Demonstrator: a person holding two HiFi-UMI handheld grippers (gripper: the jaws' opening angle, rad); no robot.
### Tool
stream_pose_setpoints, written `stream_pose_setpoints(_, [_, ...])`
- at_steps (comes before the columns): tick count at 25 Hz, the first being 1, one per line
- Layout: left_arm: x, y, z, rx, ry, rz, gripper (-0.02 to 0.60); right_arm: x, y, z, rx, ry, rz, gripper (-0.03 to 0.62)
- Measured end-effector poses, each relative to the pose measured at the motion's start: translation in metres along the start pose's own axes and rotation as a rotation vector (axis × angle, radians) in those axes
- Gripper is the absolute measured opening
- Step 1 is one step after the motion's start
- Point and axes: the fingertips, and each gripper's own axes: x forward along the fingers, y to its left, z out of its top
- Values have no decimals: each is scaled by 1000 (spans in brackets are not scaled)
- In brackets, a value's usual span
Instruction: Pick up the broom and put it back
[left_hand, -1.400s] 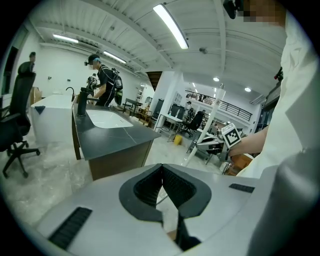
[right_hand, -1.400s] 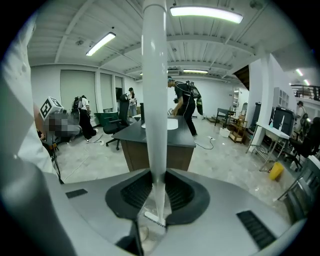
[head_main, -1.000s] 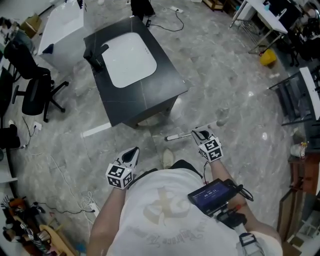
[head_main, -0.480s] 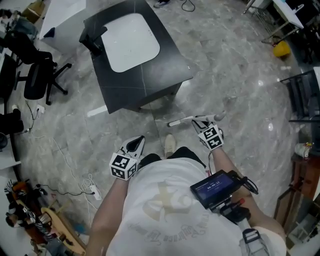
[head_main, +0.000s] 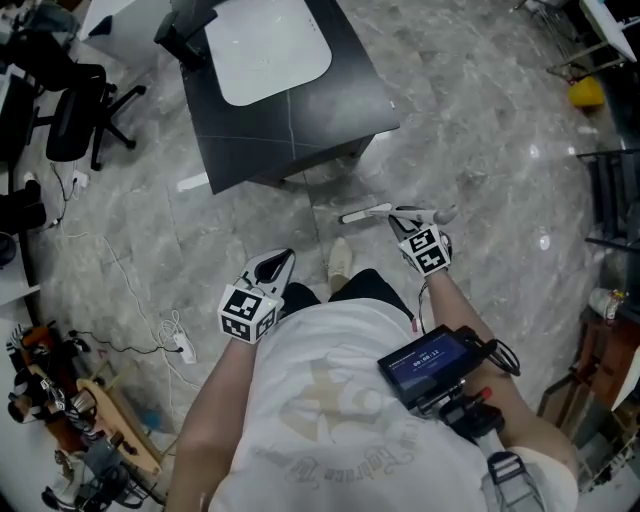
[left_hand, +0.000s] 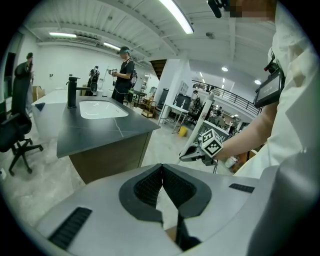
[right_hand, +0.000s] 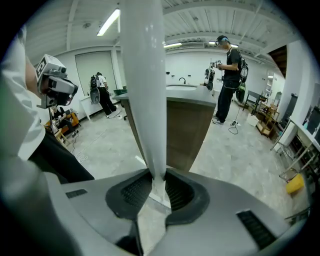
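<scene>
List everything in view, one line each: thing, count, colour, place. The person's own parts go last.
Counter: one, black, top of the head view.
Sink: one, white, set in the counter.
Faucet: one, black, at the sink's left edge.
Office chair: one, black, left of the counter.
Power strip: one, white, with cables, on the floor at left.
Yellow object: one, floor at far upper right; too small to identify.
Broom handle: one, white, in the right gripper's jaws.
Shoe: one, pale, between the grippers.
Screen device: one, black, on the person's chest.
Left gripper: grey, jaws together, empty.
Right gripper: grey, jaws shut on the broom handle.
</scene>
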Motion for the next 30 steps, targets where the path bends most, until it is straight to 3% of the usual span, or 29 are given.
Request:
stream_pose_setpoints(15, [0, -3, -32, -93, 29, 27, 12, 40, 7, -36, -30, 122, 45, 94])
stream_pose_setpoints(30, [-7, 2, -48, -158, 31, 61, 12, 74, 9, -47, -61, 205, 49, 94])
